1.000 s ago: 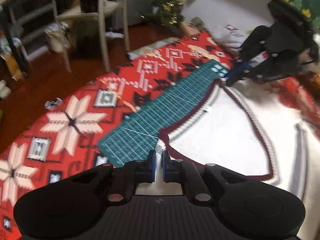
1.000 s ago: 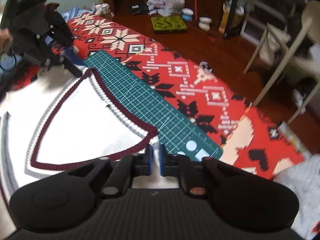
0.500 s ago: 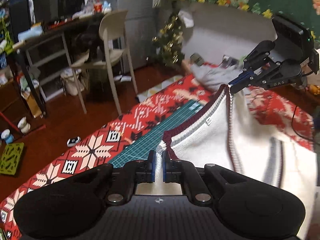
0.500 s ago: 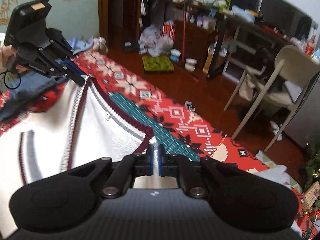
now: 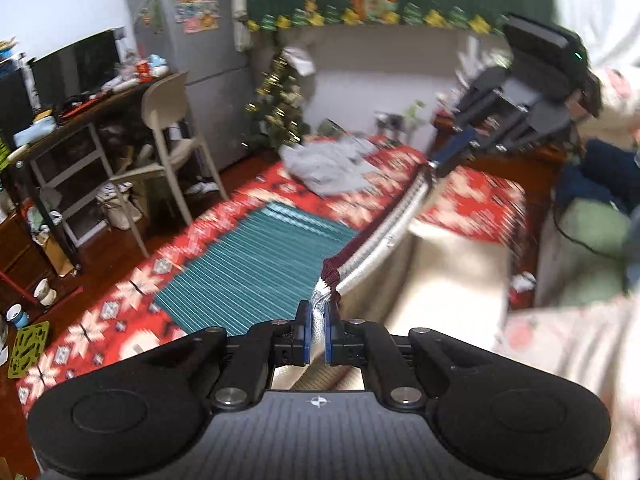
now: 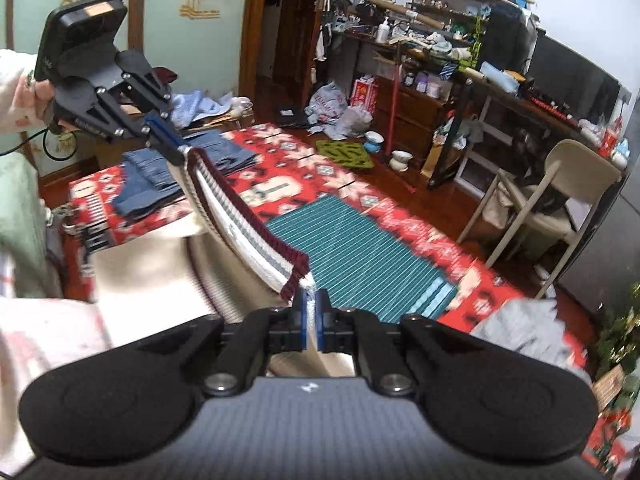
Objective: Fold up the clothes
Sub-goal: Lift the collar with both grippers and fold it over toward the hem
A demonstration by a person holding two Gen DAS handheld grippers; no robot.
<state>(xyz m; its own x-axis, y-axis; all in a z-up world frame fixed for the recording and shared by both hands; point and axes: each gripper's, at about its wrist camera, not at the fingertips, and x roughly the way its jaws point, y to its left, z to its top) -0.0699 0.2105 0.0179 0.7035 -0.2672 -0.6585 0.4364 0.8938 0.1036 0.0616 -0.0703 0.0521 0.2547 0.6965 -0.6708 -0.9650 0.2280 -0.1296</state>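
both grippers (image 5: 316,334) (image 6: 311,326) clamped on sweater (image 6: 248,236)

No text, brand or number can be read in either view. Small printed stickers or magnets are seen on the grey refrigerator (image 5: 200,36) at the upper left of the left wrist view, but their lettering is too blurred to be made out. A red package (image 6: 365,90) with pale markings is seen on the floor near the upper middle of the right wrist view; its print cannot be deciphered. A small orange label is carried on top of the black housing of the left gripper (image 6: 170,148) at the upper left of that view, and nothing on it is legible.
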